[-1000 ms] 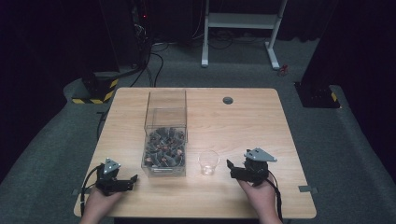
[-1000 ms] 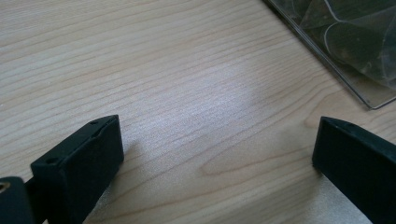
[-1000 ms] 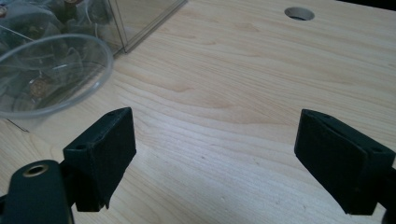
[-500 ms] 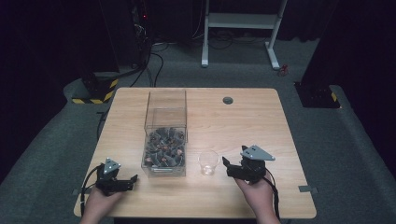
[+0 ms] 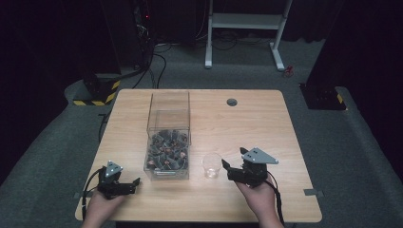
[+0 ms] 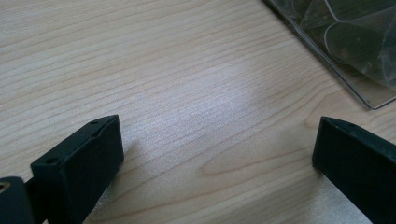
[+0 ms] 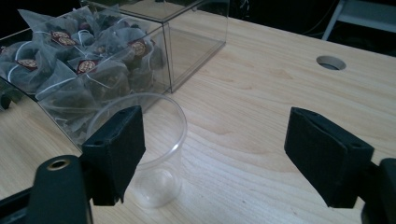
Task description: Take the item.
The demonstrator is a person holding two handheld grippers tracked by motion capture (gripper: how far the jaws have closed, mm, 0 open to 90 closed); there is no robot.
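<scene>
Low at the near right of the counter [image 5: 266,123], the right hand-held gripper [image 5: 227,167] sits in a person's hand, its two black jaws spread wide apart and holding nothing. A grey three-cornered plate rides on top of it. Its jaws point left toward a small clear plastic cup [image 5: 211,165], which stands upright on the wood just beside the jaw tips. In the right gripper view, the cup [image 7: 154,140] sits partly behind the left jaw, and bare wood lies between the two jaws; whether the jaw touches the cup cannot be told.

Just left of the cup stands a tall clear plastic box [image 5: 168,137], open at the top. Its lower part holds a heap of pyramid tea bags [image 5: 166,148] with dark contents, white strings and small red-brown tags. In the right gripper view, the box [image 7: 187,42] rises behind the cup with the tea bags [image 7: 88,65] pressed against its near wall.

At the near left of the counter, the left hand-held gripper [image 5: 135,183] rests in the person's other hand, low over the wood, jaws released and empty, pointing right toward the box. In the left gripper view, pale wood grain lies between its jaws, and a corner of the box [image 6: 345,51] shows at upper right.

Farther back, a round cable hole [image 5: 232,101] is set in the counter.
</scene>
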